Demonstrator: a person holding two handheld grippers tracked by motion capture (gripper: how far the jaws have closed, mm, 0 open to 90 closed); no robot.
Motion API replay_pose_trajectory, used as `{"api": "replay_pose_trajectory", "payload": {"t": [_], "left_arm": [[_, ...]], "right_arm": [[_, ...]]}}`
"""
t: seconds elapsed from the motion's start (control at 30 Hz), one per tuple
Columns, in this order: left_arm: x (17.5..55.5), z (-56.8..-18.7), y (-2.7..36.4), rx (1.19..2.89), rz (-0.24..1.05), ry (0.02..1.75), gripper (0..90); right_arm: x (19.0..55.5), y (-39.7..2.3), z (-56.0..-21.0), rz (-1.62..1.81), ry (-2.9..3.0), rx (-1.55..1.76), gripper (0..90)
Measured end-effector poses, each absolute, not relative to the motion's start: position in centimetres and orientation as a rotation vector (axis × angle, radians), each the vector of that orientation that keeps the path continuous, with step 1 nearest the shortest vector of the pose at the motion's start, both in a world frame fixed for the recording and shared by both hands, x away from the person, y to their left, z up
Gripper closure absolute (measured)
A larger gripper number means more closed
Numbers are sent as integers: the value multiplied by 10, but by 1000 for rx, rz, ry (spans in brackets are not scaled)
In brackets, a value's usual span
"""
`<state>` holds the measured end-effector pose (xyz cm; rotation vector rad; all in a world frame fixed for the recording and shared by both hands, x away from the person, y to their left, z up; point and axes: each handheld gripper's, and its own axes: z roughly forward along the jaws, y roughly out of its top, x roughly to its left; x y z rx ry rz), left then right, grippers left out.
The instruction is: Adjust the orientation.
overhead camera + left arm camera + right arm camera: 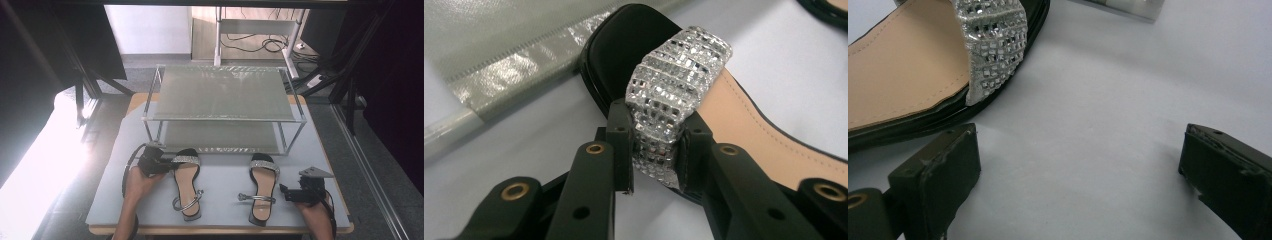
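Two black sandals with tan insoles and glittering silver toe straps lie on the grey mat. The left sandal point(186, 183) has its toe toward the rack. My left gripper point(167, 165) is shut on the outer end of its silver strap point(674, 95), with the pads pinching the strap where it meets the sole. The right sandal point(263, 186) lies to the right, and its strap point(993, 45) is at the upper left in the right gripper view. My right gripper point(286, 192) stands open beside that sandal's heel half, with bare mat between its jaws.
A two-shelf metal rack point(222, 95) with grey mesh shelves stands at the back of the mat point(220, 175). Its lower shelf edge point(499, 95) is just beyond the left sandal's toe. Cables and a stand lie on the floor behind.
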<state>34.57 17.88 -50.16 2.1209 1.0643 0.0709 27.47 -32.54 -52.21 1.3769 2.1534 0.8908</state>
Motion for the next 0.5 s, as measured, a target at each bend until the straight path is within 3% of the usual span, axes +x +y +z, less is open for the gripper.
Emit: {"api": "replay_pose_trajectory", "payload": {"t": [0.27, 0.5], "left_arm": [[329, -506, 167, 1968, 230, 1300, 617], [326, -511, 158, 1888, 258, 1366, 640]], "right_arm": [[275, -325, -522, 891, 2153, 1377, 28], [275, -325, -522, 891, 2152, 1378, 28]]}}
